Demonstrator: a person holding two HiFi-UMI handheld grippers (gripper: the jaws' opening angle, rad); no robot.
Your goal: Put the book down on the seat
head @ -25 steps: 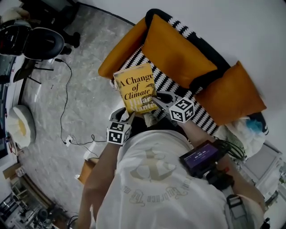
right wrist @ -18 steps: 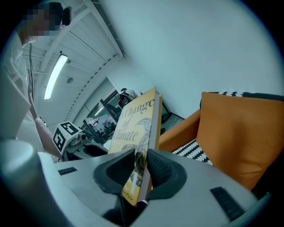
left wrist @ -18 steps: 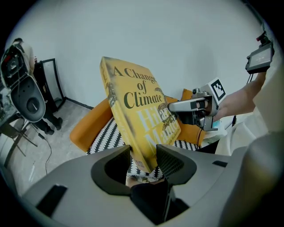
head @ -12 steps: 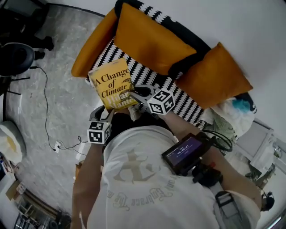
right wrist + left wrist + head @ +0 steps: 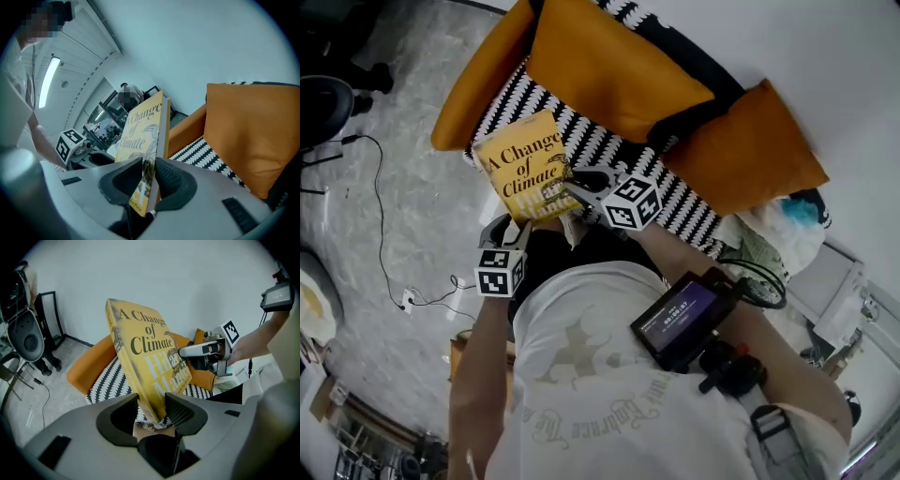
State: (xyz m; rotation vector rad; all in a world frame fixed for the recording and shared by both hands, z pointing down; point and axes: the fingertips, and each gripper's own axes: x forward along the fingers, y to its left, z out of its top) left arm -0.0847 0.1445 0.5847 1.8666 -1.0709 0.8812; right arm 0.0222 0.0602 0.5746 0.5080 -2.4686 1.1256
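Ok, both tongs are on the book (image 5: 525, 169). My left gripper (image 5: 506, 225) has its jaws set wide, with the book's lower corner wedged between them and pads against both sides. My right gripper (image 5: 579, 185) clamps the book's lower edge, one pad on the yellow cover and one on the back.

The book is in the air, tilted with its title side up, above the front of the black-and-white patterned seat (image 5: 600, 150). It's not lying on the seat yet; the left gripper view shows the pattern beneath it.

Two orange cushions (image 5: 609, 66) lean against the chair back behind it, and an orange armrest (image 5: 478, 84) is just beside the book. Grey floor (image 5: 384, 234) is to my left.
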